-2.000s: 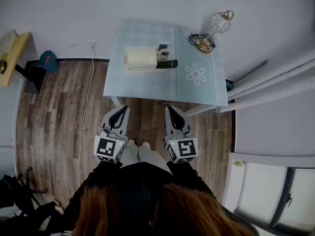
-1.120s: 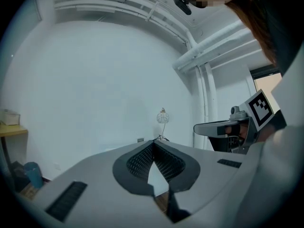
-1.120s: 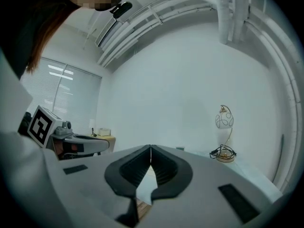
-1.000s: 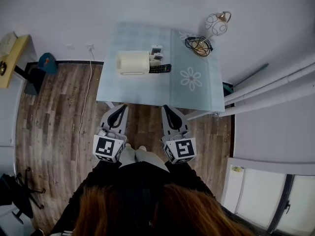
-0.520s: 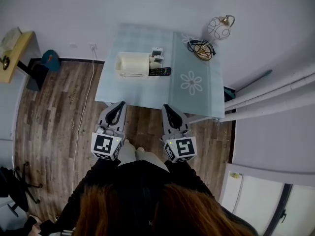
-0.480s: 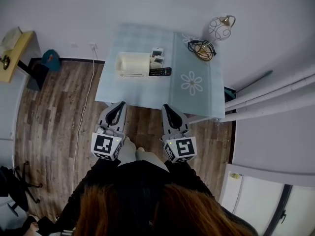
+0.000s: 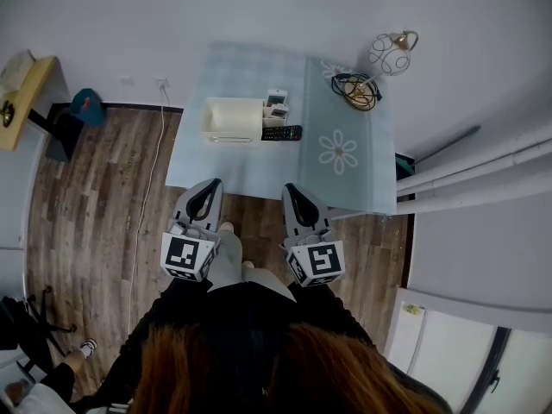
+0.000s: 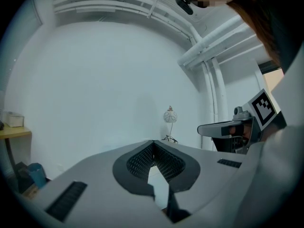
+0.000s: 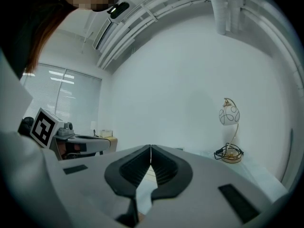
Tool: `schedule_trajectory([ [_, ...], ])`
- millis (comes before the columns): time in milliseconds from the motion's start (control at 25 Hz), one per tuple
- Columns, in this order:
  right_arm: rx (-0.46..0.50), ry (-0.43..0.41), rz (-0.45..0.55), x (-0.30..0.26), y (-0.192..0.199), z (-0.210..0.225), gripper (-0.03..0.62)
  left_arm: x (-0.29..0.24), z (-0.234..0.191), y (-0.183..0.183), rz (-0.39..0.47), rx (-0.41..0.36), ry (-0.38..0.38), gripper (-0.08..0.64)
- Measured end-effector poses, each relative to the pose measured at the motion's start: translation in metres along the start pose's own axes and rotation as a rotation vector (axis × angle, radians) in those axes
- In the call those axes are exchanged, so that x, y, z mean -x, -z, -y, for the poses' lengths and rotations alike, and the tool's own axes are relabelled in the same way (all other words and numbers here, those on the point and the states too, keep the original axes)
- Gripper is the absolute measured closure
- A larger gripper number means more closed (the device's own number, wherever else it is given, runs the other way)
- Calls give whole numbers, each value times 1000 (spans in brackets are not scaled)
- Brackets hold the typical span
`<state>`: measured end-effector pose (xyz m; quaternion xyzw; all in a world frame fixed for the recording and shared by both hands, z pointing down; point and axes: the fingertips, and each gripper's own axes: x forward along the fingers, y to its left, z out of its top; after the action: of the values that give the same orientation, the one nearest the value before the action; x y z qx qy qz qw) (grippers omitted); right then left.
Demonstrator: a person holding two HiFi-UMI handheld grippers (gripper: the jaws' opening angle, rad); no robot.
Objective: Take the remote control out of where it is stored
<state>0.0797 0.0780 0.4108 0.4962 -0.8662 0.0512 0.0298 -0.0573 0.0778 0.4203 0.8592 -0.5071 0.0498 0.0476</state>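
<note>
table (image 7: 250, 166) ahead of left gripper (image 7: 210, 185) and right gripper (image 7: 291, 188) wore pale blue checks, white daisies | storage box (image 7: 231, 119) was cream | remote control (image 7: 281, 133) beside it was black | lamp (image 7: 388, 52) had white globe, gold stem | floor (image 7: 95, 197) was brown planks | both grippers were grey, black-padded, marker cubes black-and-white

Head view steeply down over table (image 7: 233, 158), both gripper views level, facing wall (image 9: 180, 80), sharing lamp (image 9: 229, 115)

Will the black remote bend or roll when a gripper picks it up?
Probably neither. The black remote looks like a flat, hard bar, so it should stay stiff. Lying flat on the table, it seems unlikely to roll.
</note>
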Motion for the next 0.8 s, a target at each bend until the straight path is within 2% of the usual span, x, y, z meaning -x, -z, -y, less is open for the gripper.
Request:
schedule_trajectory([
  [320,-2,5,-24,-31,2,6,578,-25,-17,2,-18,11,30,554],
  [640,2,-6,-39,-73,1,7,578,-51,-51,4,-21,32,33,554],
  [800,19,15,-47,-94,-2,17,578,-65,-68,-1,-16,30,45,554],
])
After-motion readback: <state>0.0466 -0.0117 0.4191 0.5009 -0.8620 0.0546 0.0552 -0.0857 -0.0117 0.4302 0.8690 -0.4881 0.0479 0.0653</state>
